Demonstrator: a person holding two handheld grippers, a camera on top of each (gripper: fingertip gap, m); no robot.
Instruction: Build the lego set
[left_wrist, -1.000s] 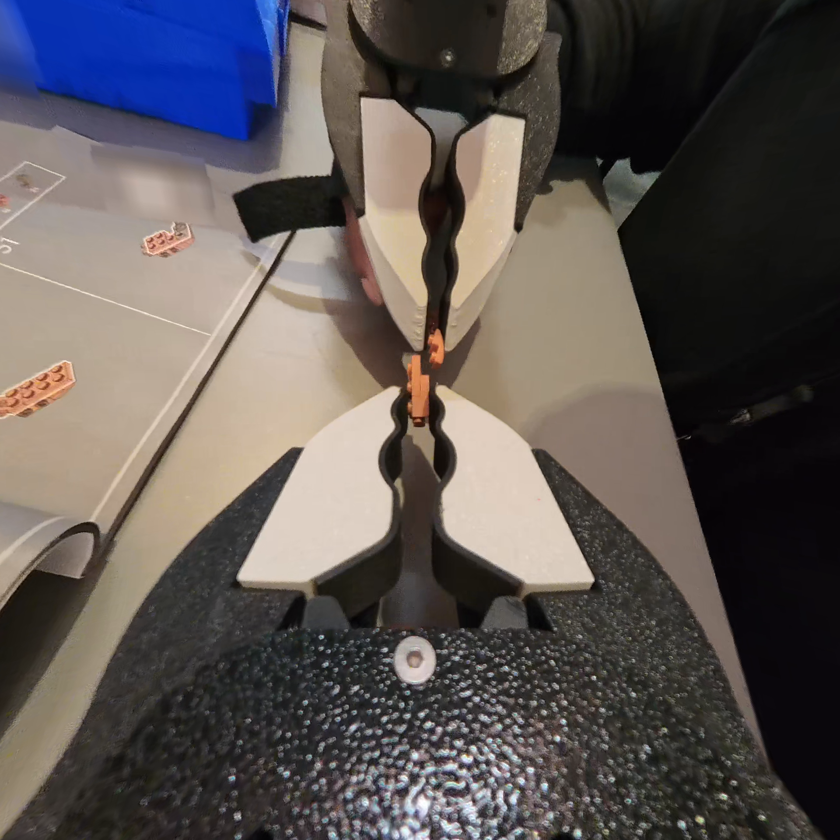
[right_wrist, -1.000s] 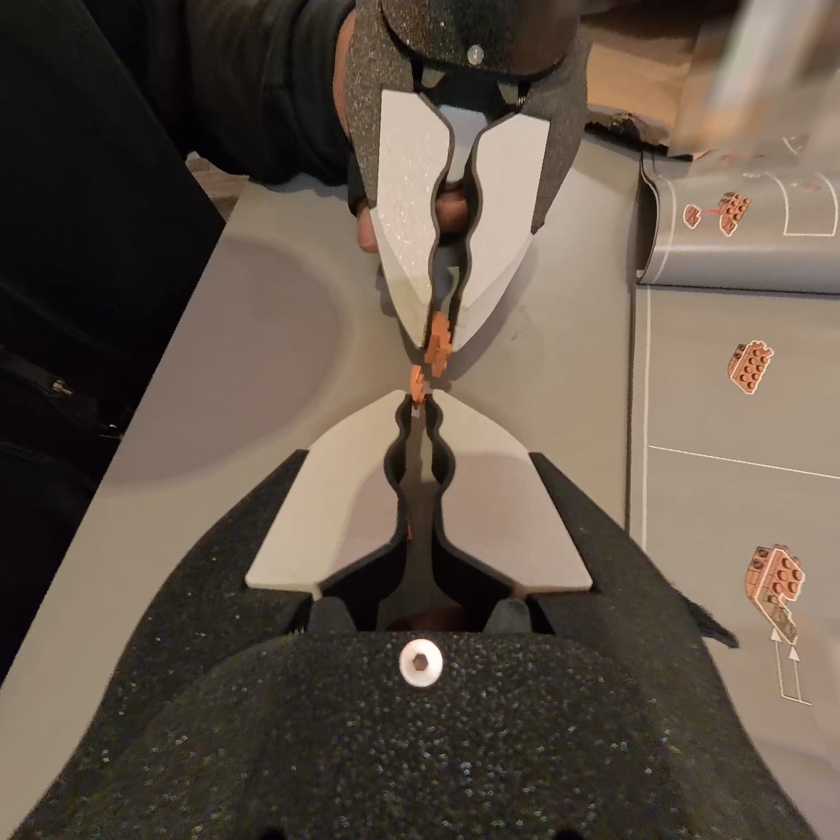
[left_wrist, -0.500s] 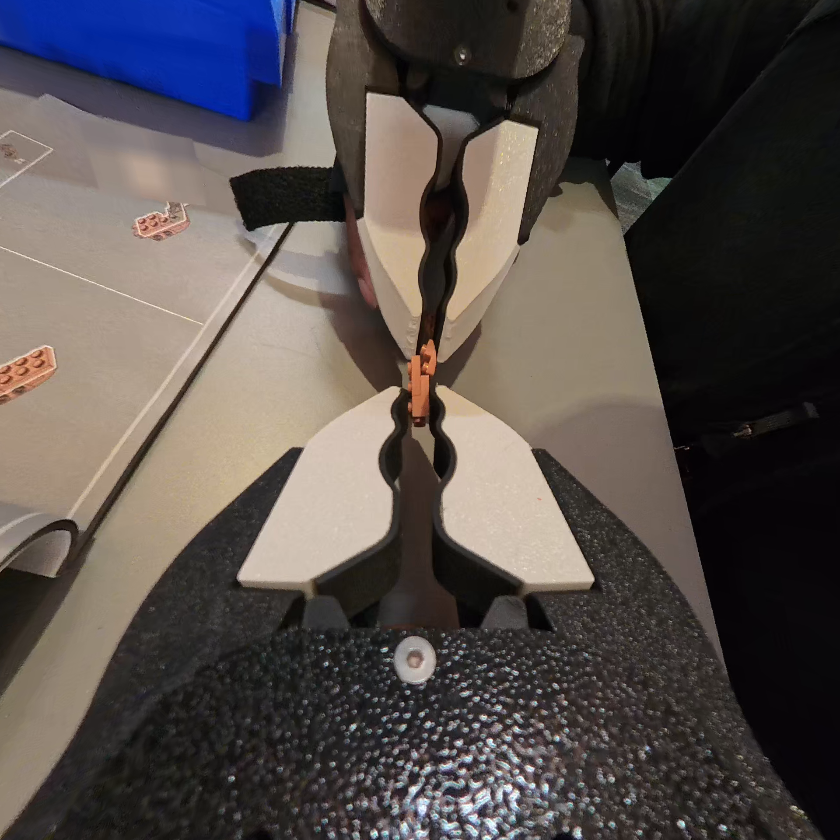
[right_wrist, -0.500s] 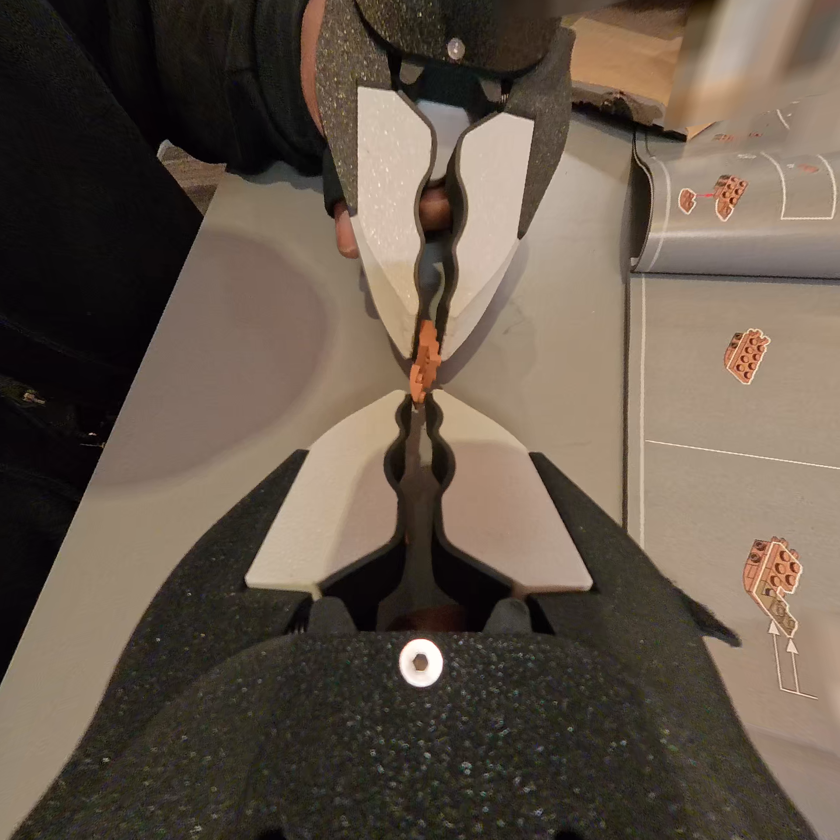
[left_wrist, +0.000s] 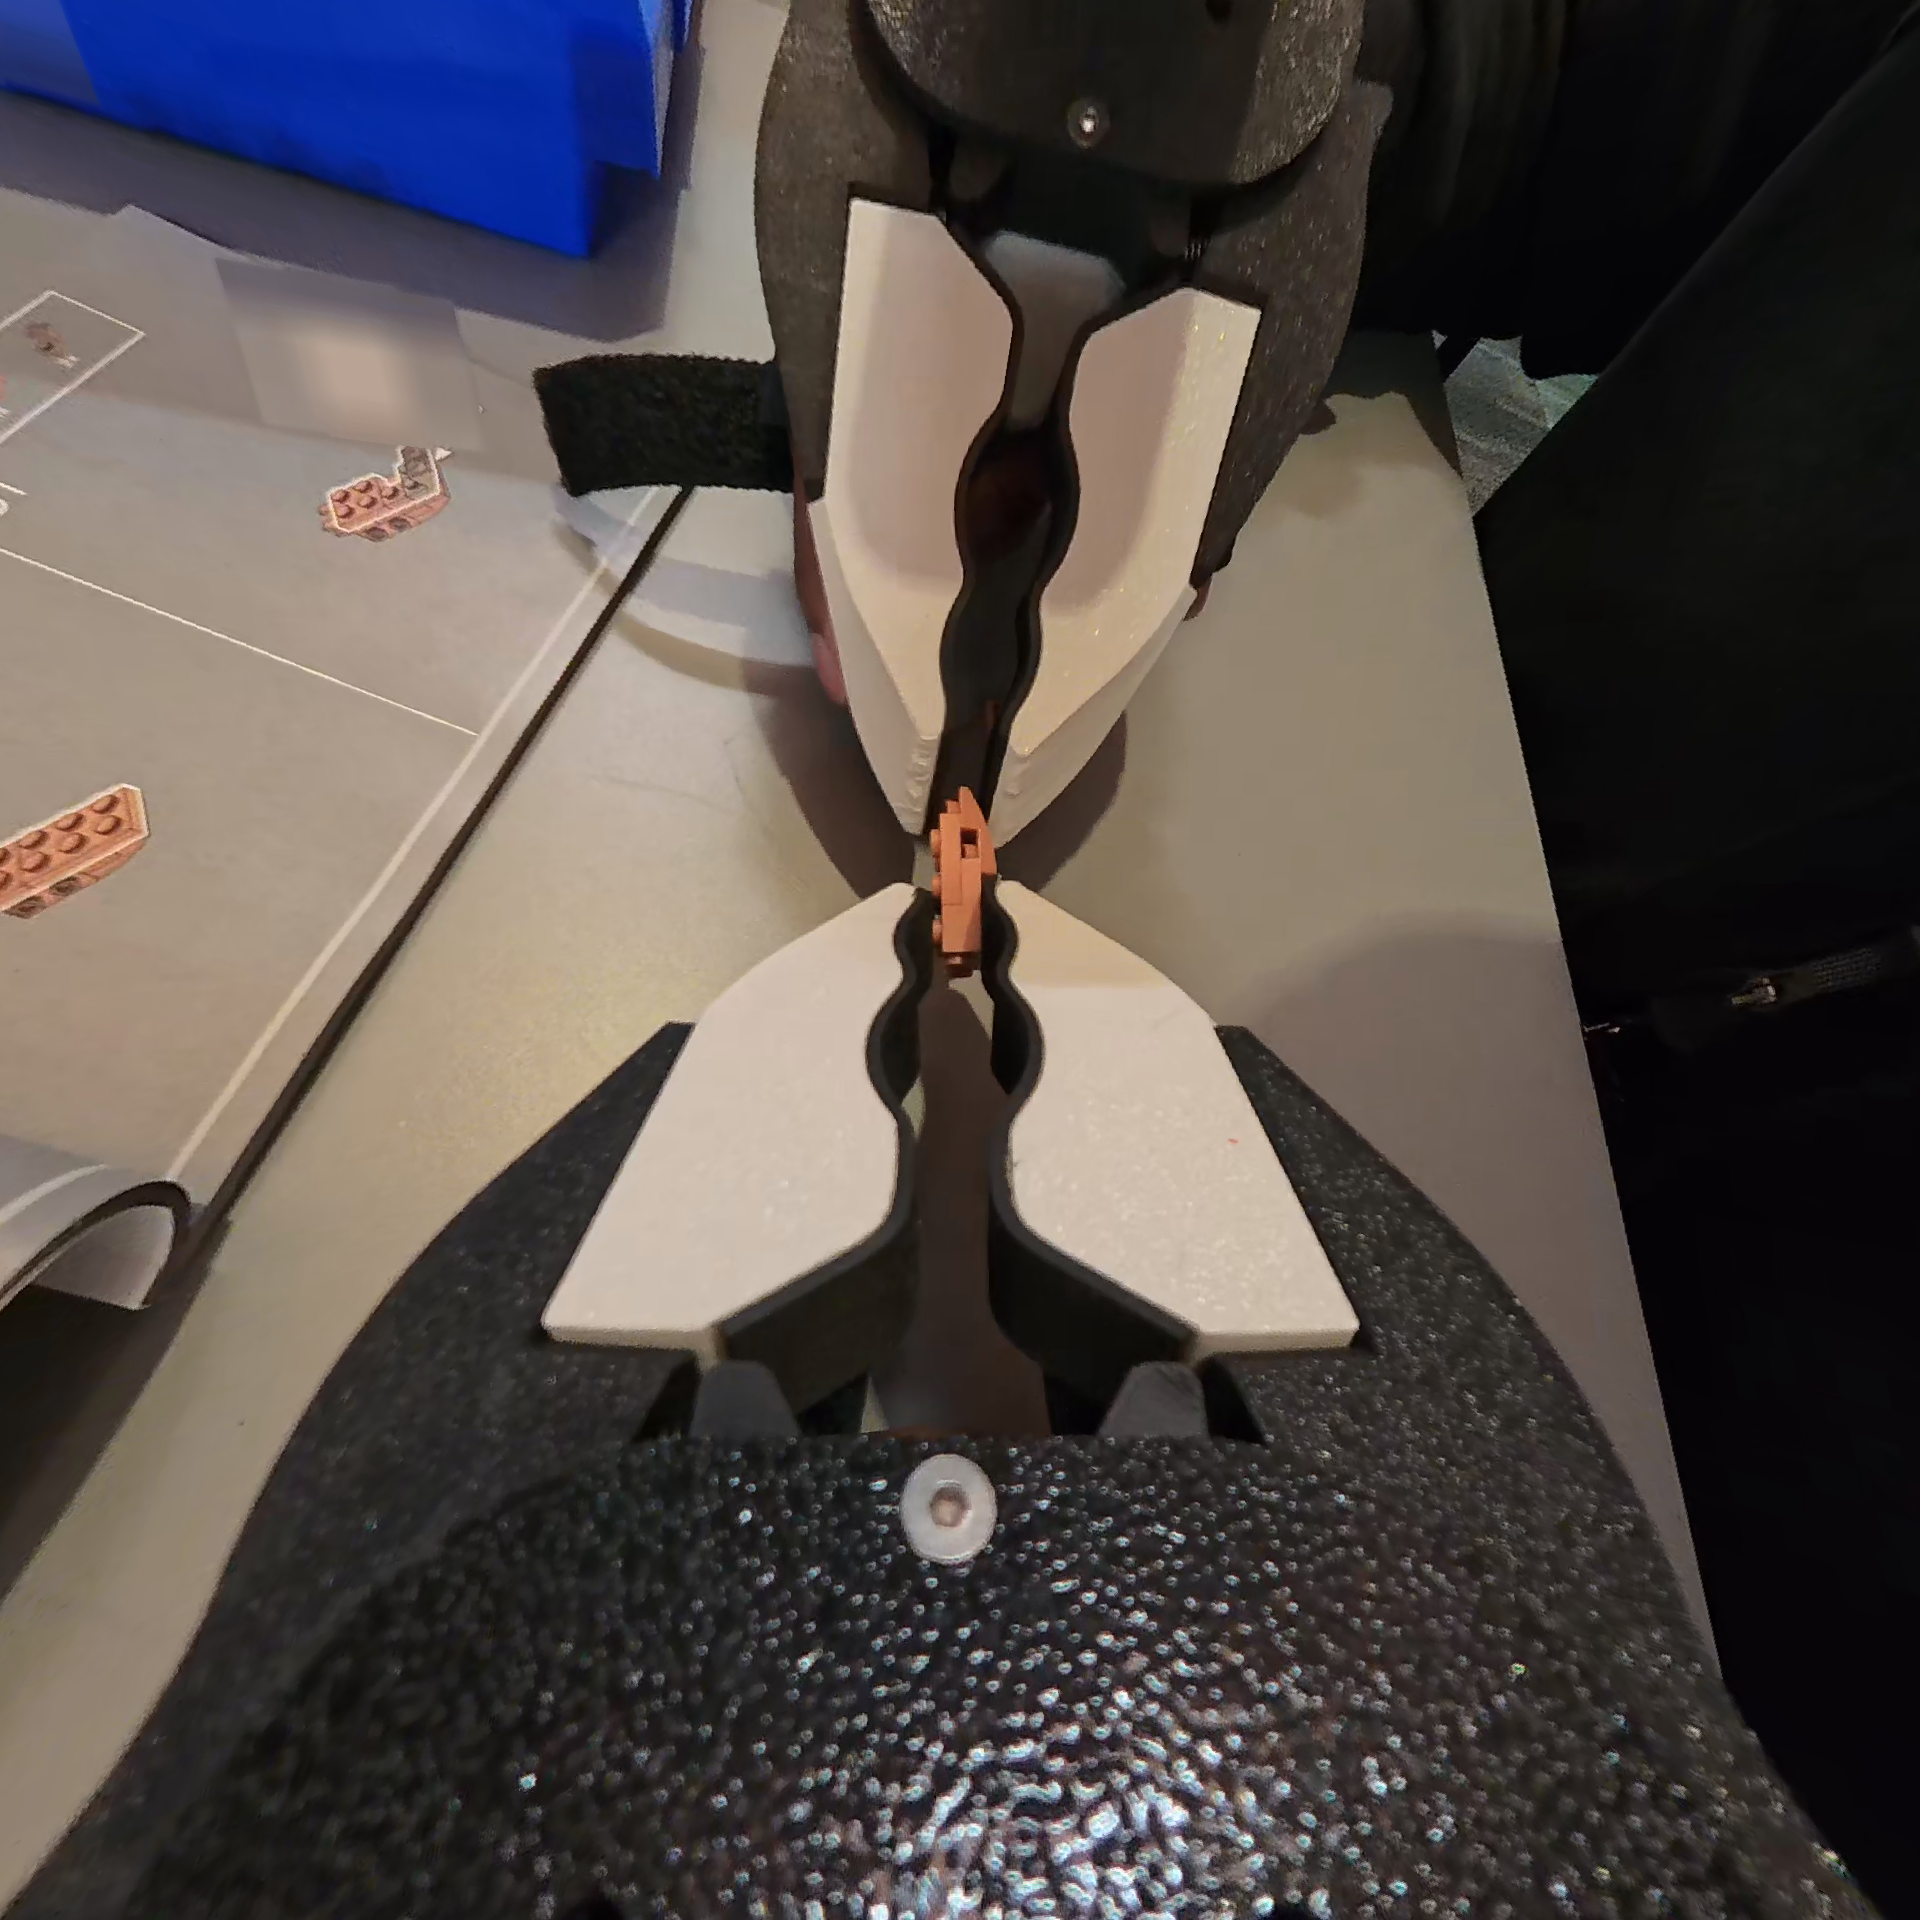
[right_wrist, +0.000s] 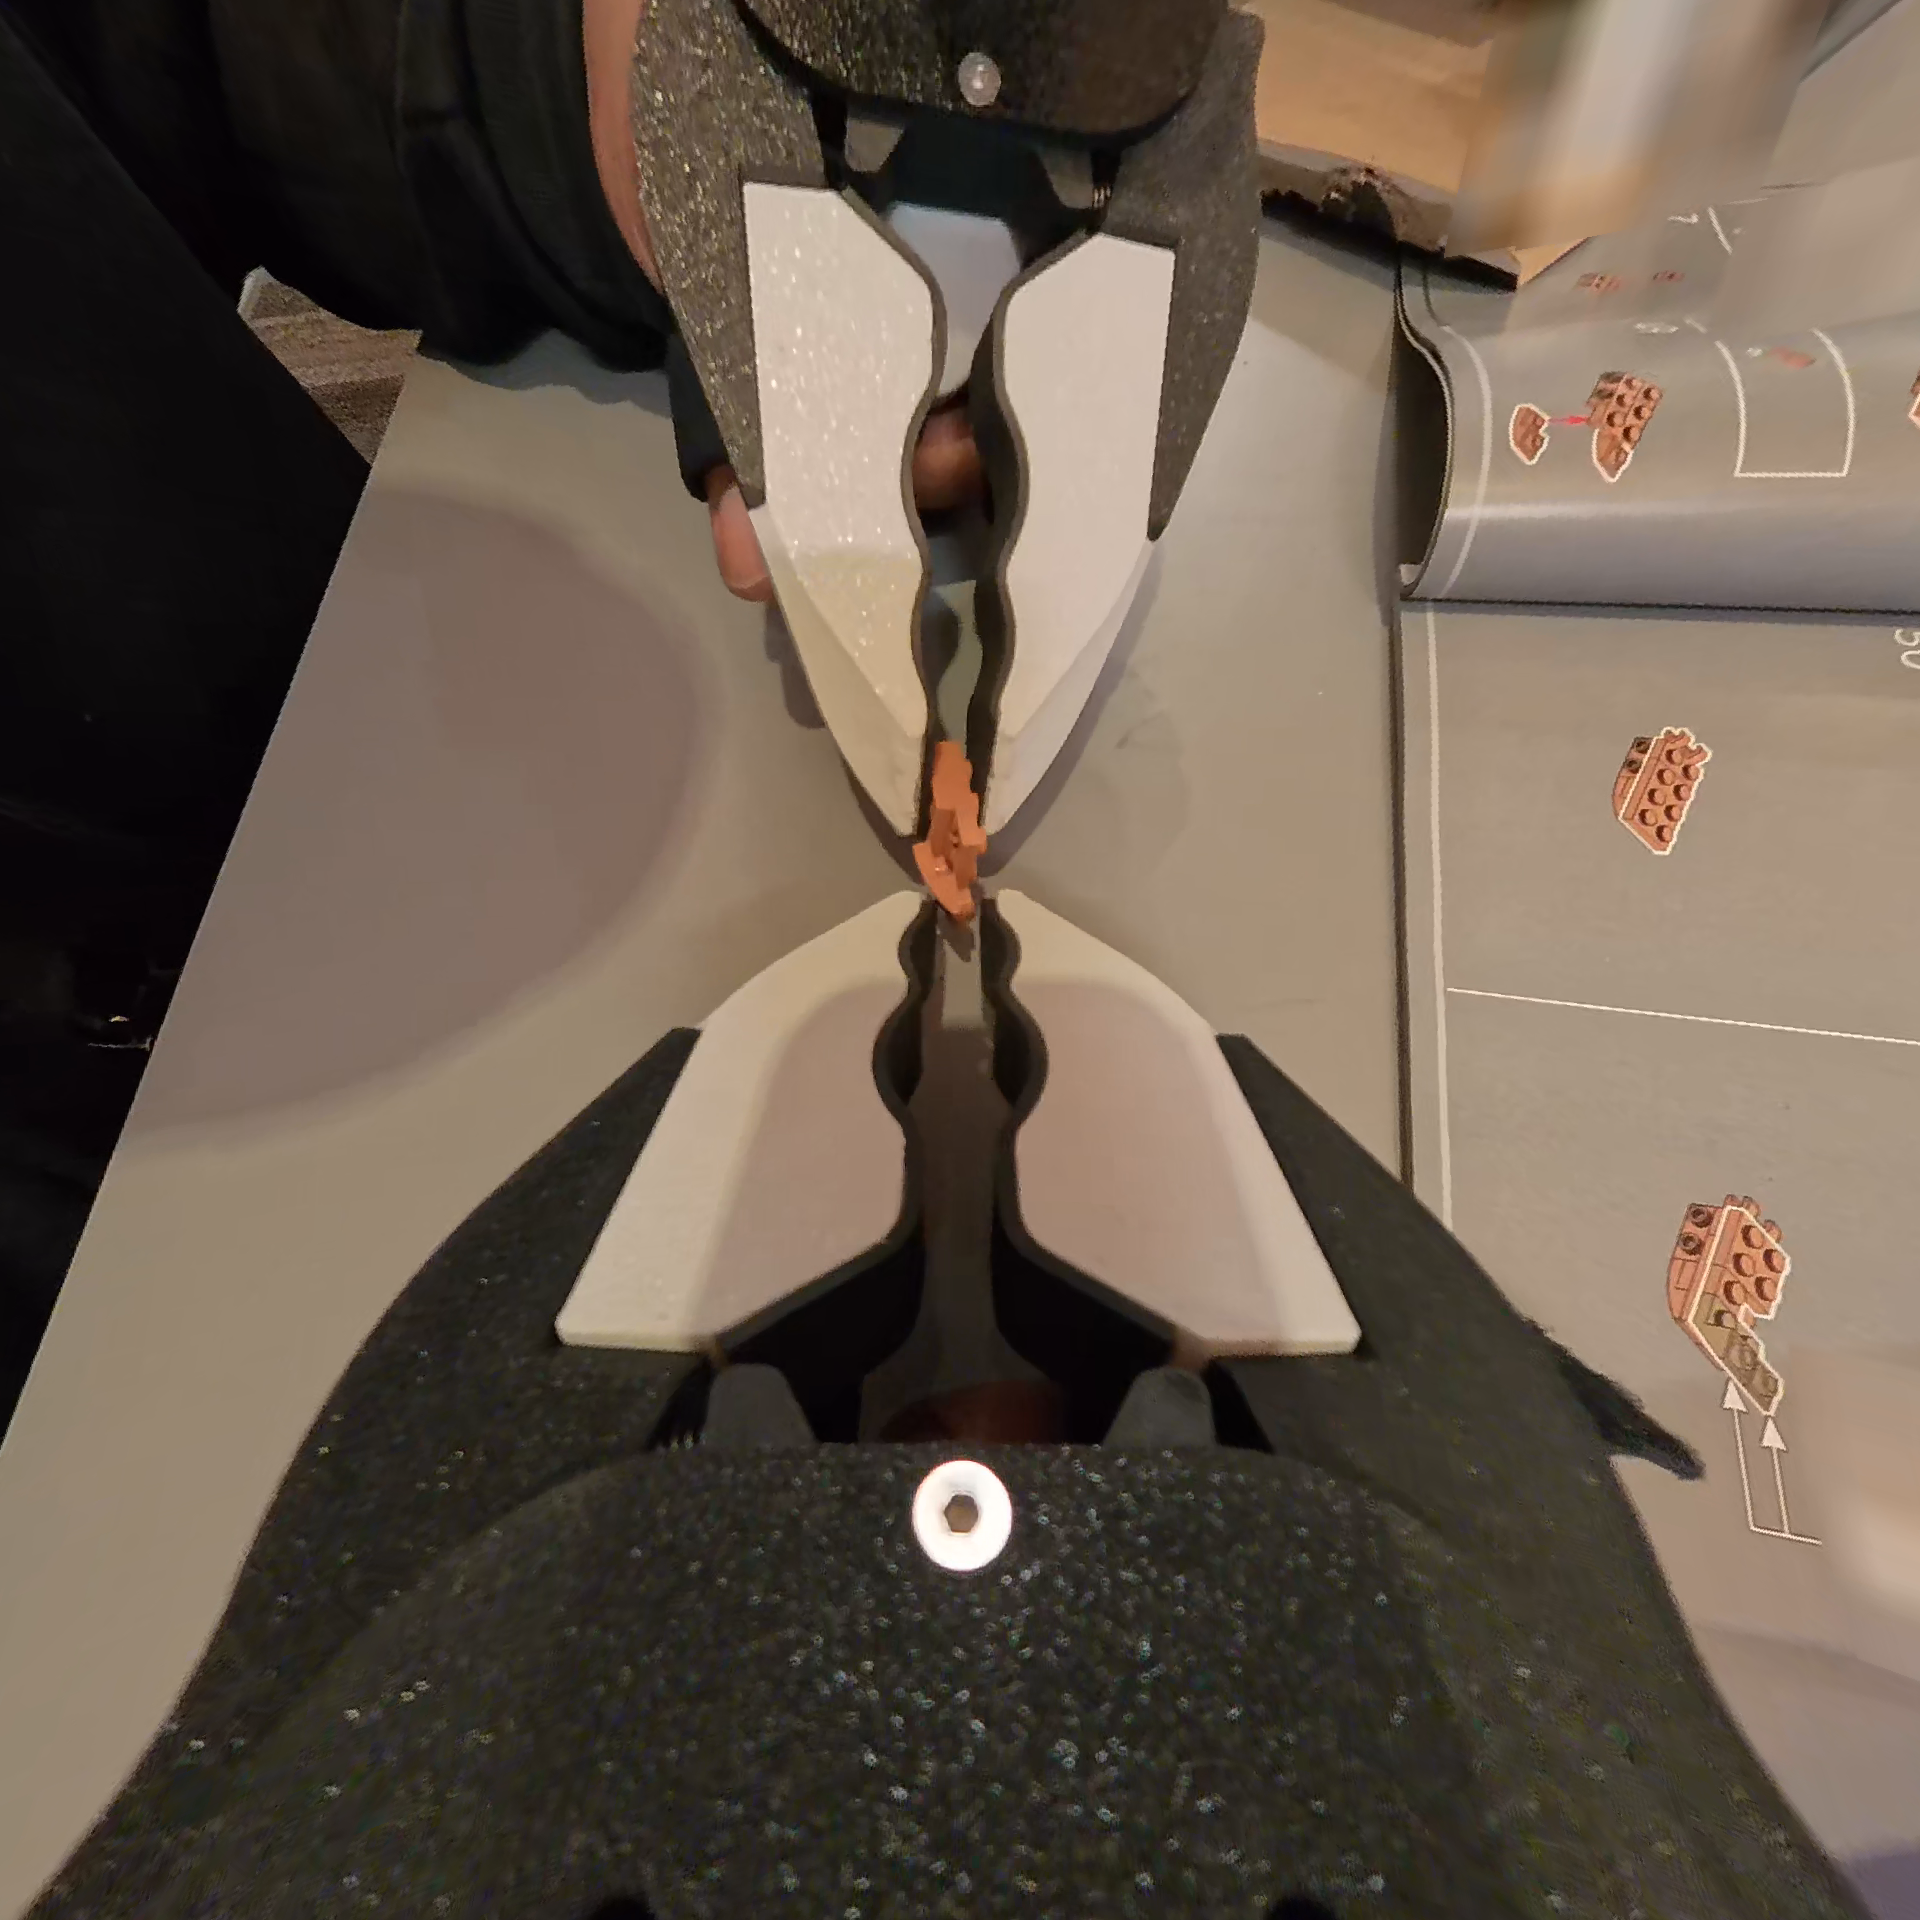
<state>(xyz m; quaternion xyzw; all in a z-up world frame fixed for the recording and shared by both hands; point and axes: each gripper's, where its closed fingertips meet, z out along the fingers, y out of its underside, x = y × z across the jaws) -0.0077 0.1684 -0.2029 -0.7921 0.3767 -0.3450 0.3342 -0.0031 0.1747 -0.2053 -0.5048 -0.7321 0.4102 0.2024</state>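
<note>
My two grippers meet tip to tip just above the grey table (left_wrist: 1299, 831). In the left wrist view my left gripper (left_wrist: 958, 914) is shut on a small orange-brown brick piece (left_wrist: 961, 883), held on edge. My right gripper (left_wrist: 961, 816) comes from the far side, and its tips close on the far end of the same orange cluster. In the right wrist view my right gripper (right_wrist: 958, 916) pinches the near tip of the orange pieces (right_wrist: 948, 826). The left gripper (right_wrist: 948, 790) holds their far end. The two pieces are pressed against each other.
A grey mat with printed brick pictures lies left in the left wrist view (left_wrist: 260, 675) and right in the right wrist view (right_wrist: 1662, 987). A blue bin (left_wrist: 364, 104) stands at the back left. A person in dark clothing (left_wrist: 1714, 623) is beyond the table's edge. Only a small space, under 4 cm, lies between the two pairs of fingers.
The grippers have moved towards each other. The two orange pieces stood slightly apart a second ago and now overlap and touch. Both grippers have kept their hold.
</note>
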